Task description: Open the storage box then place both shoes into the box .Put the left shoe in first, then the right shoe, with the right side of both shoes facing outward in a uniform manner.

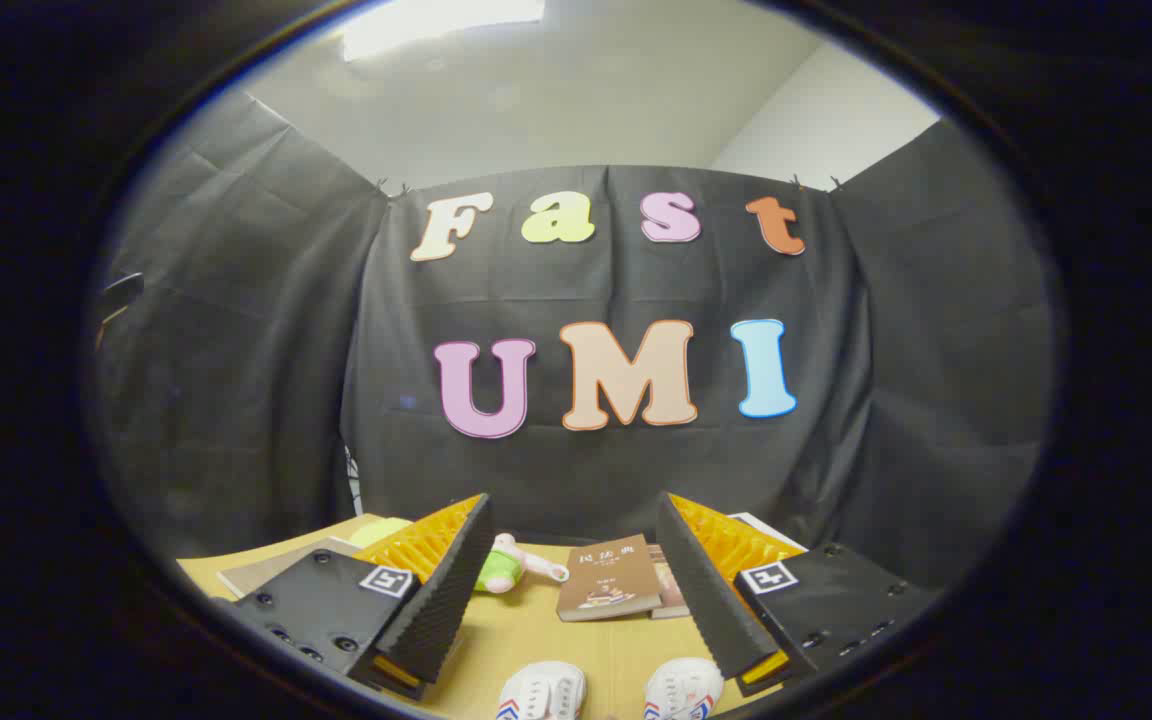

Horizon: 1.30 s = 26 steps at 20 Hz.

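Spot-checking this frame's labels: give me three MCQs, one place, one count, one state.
1. Where is the brown book?
A. on the table beyond the claw's fingers
B. clamped between the fingers
C. on top of a shoe

2. How many white shoes show between the fingers?
A. none
B. two
C. four

3. How does the claw stand?
A. shut on a shoe
B. shut on the book
C. open, holding nothing

Key: 1 A, the book lies flat on the tan table past the fingertips. 2 B, a left-hand shoe and a right-hand shoe sit side by side. 3 C, the fingers are spread wide with bare table between.
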Available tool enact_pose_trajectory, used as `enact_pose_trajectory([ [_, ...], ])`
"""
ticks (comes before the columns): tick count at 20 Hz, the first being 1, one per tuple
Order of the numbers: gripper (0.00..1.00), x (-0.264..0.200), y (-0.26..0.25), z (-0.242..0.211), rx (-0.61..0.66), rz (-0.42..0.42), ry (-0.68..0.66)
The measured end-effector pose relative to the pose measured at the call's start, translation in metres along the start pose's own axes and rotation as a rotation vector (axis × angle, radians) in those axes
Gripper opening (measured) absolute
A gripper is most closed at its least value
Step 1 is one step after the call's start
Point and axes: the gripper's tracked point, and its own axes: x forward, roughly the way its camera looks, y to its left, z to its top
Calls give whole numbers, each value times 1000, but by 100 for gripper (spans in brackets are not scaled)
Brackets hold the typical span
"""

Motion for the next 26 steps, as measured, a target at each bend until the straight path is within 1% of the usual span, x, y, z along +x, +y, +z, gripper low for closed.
enact_pose_trajectory([
  [11,100,7,3,-4,-12,23,7],
  [16,100,8,4,-7,6,34,14],
  [18,100,8,9,-17,54,62,41],
  [20,100,7,15,-32,129,97,87],
  [22,100,5,27,-48,217,151,153],
  [24,100,3,38,-65,332,214,221],
  [26,100,0,46,-82,431,257,279],
])
